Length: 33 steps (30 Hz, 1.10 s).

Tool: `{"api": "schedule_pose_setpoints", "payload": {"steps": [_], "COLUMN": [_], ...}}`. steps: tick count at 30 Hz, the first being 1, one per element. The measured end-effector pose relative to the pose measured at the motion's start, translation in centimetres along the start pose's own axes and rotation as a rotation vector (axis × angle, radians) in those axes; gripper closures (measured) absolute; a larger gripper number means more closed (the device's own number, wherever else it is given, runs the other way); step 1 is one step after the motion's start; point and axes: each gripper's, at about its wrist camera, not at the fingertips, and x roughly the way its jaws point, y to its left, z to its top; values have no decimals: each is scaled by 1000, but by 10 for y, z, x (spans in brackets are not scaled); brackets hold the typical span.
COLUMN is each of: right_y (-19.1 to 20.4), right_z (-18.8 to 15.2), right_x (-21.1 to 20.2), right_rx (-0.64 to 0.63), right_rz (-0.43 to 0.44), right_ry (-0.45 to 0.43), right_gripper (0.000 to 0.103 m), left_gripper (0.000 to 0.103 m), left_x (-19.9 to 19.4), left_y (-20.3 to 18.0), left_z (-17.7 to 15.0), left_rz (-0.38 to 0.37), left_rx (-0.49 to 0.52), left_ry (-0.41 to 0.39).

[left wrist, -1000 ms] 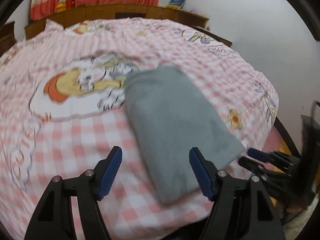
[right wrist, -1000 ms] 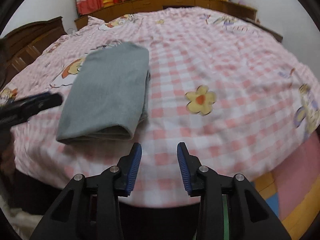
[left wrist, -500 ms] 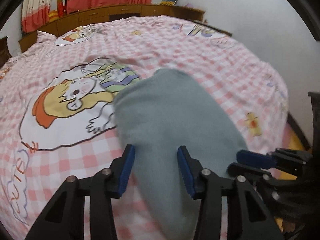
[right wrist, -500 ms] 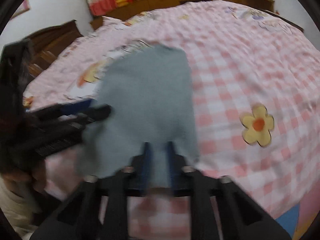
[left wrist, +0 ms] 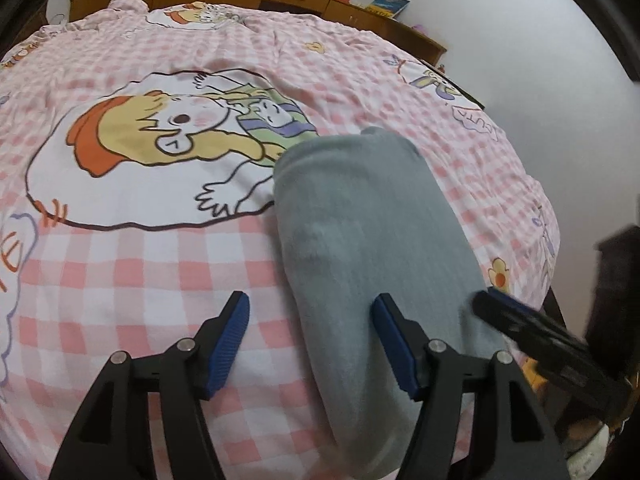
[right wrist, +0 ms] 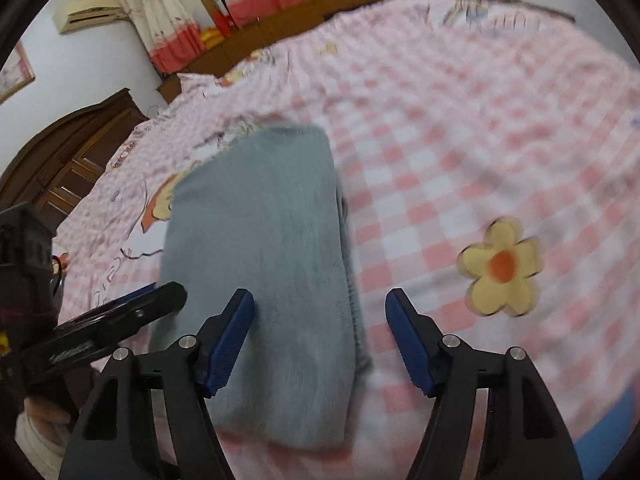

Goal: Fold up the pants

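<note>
Pants (left wrist: 372,240) lying folded on checked bedsheet (left wrist: 132,264).
Left gripper (left wrist: 312,344) and right gripper (right wrist: 320,336) are hovering wide open, empty, straddling its near side edges.

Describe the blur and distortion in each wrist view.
Left wrist view: fisheye bends the pink checked bedsheet into a dome; the folded grey pants are slightly soft, the cartoon print sharp, and the right gripper at the edge is smeared. Right wrist view: heavy motion blur across the sheet and the yellow flower print.
</note>
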Motion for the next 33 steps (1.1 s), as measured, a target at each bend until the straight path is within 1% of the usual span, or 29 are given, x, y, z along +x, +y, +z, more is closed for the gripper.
{"api": "schedule_pose_setpoints", "payload": {"steps": [3,6,8,10,12,13,15,16,17,19,23,24,26,28,30,31,33], "right_y": [-8,-15,-18,-19,-17,-16,-14,-13,-13,-16,-18,-17,-14,-12,-10,-8,-3], "right_z": [-5,-4,-2,-2,-2,-2,-3,-5,-6,-8,-7,-8,-8,-12,-12,-13,-13], "right_x": [10,16,19,21,21,22,21,22,23,24,26,25,23,17,11,9,2], "right_rx": [16,19,27,26,26,28,42,56,64,75,80,78,80,83,87,89,74], "right_rz": [31,69,92,100,107,111,139,163,155,168,186,186,182,178,178,178,175], "right_ry": [-31,-20,-15,-13,-20,-21,-27,-22,-26,-31,-37,-42,-55,-70,-86,-91,-97], "right_gripper": [31,30,30,28,29,30,45,46,47,47,49,53,58,63,67,67,68], "left_gripper": [32,30,29,26,25,25,25,26,26,27,27,29,40,58,68,70,71], "left_x": [5,11,15,19,22,22,24,25,26,27,28,29,26,20,12,9,2], "left_y": [-6,-12,-11,-7,-6,-8,-11,-15,-19,-25,-27,-27,-26,-24,-21,-21,-23], "left_z": [-3,-4,-4,-3,-1,-1,0,0,-2,-6,-7,-7,-7,-5,-3,-2,-2], "left_rz": [-4,2,-26,-52,-72,-80,-99,-113,-125,-111,-107,-106,-108,-123,-145,-156,-164], "left_rx": [38,86,76,44,32,32,34,37,45,66,68,67,52,25,12,12,8], "left_ry": [-1,-5,1,11,19,21,27,33,37,20,13,11,0,-18,-35,-42,-54]}}
